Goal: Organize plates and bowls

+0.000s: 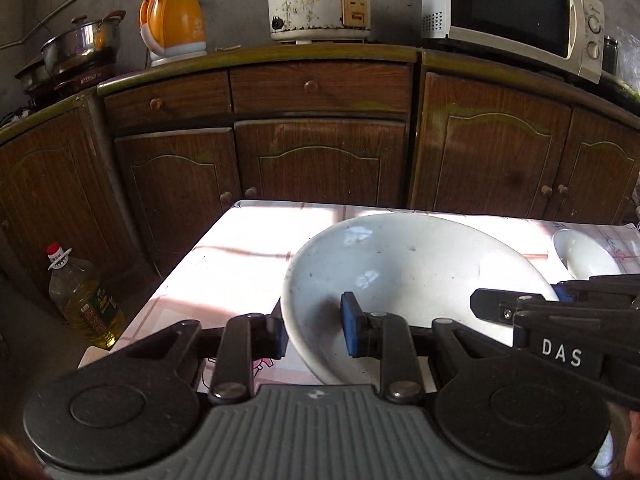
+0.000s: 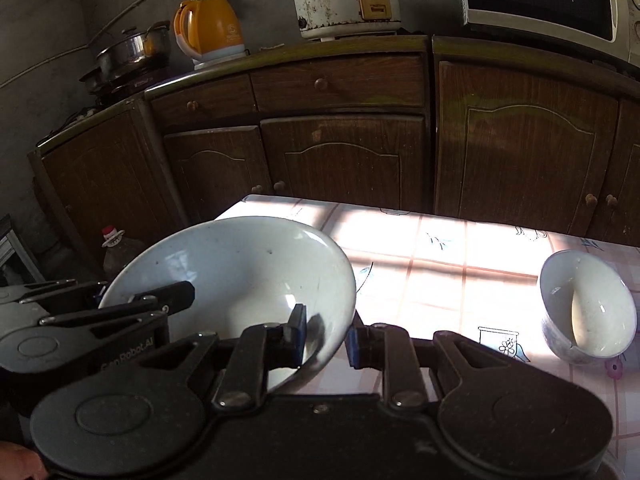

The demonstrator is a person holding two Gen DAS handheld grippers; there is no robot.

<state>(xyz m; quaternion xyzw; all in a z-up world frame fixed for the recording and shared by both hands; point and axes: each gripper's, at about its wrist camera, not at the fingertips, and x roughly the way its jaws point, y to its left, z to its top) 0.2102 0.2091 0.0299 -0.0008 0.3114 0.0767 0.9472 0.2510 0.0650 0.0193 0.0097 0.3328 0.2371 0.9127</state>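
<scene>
Plate [image 1: 400, 264] tilted above counter [image 1: 240, 264], rim straddled by left tool [image 1: 312, 330], pads apparently pinching. Right view: right tool [image 2: 326, 338] likewise astride opposite rim; bowl [image 2: 588, 308] well apart. Best kept level, lowered evenly.

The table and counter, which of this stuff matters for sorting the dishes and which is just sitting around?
Part of the job:
large white bowl, its rim between the fingers of both the left gripper and right gripper
small white bowl on the table

Just lying about:
orange kettle
rice cooker
microwave
steel pot
oil bottle
</scene>
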